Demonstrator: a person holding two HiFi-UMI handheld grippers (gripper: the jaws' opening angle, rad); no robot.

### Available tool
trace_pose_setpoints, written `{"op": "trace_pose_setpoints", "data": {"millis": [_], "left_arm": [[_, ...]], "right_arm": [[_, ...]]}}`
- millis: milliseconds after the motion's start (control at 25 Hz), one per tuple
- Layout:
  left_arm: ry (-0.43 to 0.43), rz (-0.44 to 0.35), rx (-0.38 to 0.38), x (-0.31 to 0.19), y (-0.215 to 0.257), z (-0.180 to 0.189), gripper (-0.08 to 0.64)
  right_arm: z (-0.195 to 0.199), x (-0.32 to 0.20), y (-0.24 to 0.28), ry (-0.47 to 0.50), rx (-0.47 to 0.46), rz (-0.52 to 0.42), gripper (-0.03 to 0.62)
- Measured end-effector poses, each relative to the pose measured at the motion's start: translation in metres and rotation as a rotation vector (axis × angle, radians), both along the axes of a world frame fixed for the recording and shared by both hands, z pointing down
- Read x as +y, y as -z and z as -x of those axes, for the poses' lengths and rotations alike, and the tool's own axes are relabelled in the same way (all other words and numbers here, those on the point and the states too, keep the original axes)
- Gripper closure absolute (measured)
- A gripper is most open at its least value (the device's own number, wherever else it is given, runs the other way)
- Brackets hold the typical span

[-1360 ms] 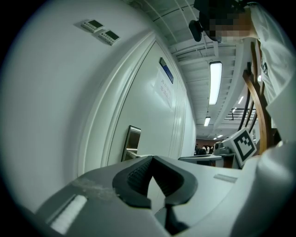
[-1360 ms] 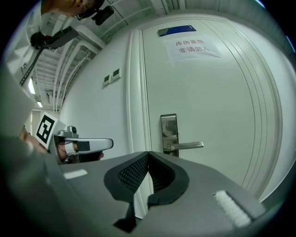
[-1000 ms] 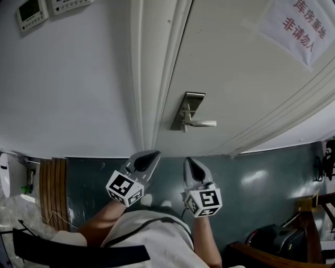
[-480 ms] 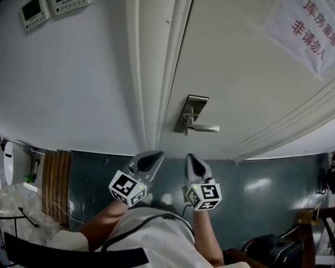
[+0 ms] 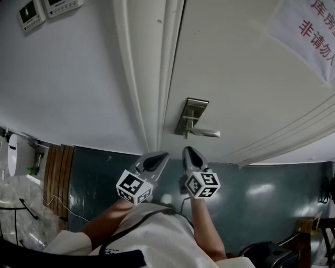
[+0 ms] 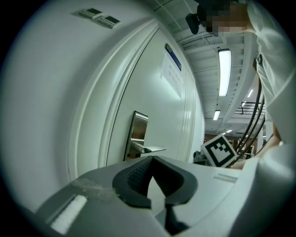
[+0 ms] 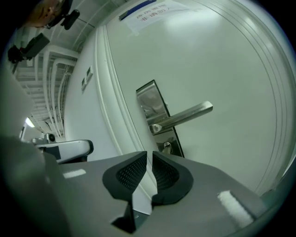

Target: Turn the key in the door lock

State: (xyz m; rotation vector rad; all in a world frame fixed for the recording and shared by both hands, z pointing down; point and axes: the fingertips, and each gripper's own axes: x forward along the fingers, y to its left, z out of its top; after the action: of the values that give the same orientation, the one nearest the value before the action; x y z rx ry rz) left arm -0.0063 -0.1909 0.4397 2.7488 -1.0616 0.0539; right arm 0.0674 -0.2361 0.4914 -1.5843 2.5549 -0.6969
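A steel lock plate (image 5: 191,116) with a lever handle (image 5: 205,133) sits on the white door (image 5: 246,78). In the right gripper view a small key (image 7: 166,147) sticks out of the plate (image 7: 155,111) under the lever (image 7: 185,115). My right gripper (image 5: 187,150) hangs below and short of the key. Its jaws (image 7: 149,155) are opening, a narrow gap shows, and nothing is between them. My left gripper (image 5: 161,155) is beside it near the door frame, tips together (image 6: 151,158) and empty. Neither gripper touches the door.
The door frame (image 5: 157,78) runs just left of the plate. Two wall control panels (image 5: 29,13) are at top left, and a paper sign (image 5: 314,26) hangs on the door at top right. A wooden slatted piece (image 5: 57,172) stands at the left on the dark floor (image 5: 261,188).
Both grippers have drawn nearer to the door under the handle and closer to each other. The right gripper has rolled a little.
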Motion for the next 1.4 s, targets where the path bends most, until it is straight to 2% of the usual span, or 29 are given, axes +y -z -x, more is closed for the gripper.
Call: {"op": "trace_pose_setpoints", "data": {"millis": [160,280,480,680,840,960,1040,1200,1400], "left_arm": [[0.004,0.014,0.002,-0.011,-0.004,-0.006,0.555],[0.001,0.019,0.001,-0.021,-0.007,-0.011,0.555],[-0.024,0.02,0.002,-0.033,-0.008,-0.02,0.555],[-0.037,0.023,0.0,-0.04,-0.01,-0.026,0.555],[-0.041,0.03,-0.008,-0.044,-0.013,-0.027,0.555],[-0.044,0.029,-0.011,-0.046,-0.013,-0.028,0.555],[-0.045,0.029,-0.012,-0.047,-0.014,-0.028,0.555],[-0.047,0.028,-0.015,-0.047,-0.014,-0.027,0.555],[-0.048,0.028,-0.019,-0.049,-0.014,-0.024,0.555]], "right_arm": [[0.002,-0.017,-0.015,0.001,-0.076,0.045,0.497],[-0.001,-0.03,-0.022,-0.016,-0.173,0.081,0.456],[-0.008,-0.047,-0.028,-0.044,-0.299,0.116,0.449],[-0.014,-0.058,-0.037,-0.07,-0.499,0.181,0.449],[-0.013,-0.062,-0.043,-0.07,-0.591,0.211,0.449],[-0.011,-0.062,-0.047,-0.087,-0.614,0.242,0.449],[-0.007,-0.065,-0.043,-0.067,-0.62,0.223,0.45],[-0.004,-0.068,-0.039,-0.061,-0.641,0.205,0.535],[-0.007,-0.069,-0.044,-0.087,-0.652,0.231,0.548]]}}
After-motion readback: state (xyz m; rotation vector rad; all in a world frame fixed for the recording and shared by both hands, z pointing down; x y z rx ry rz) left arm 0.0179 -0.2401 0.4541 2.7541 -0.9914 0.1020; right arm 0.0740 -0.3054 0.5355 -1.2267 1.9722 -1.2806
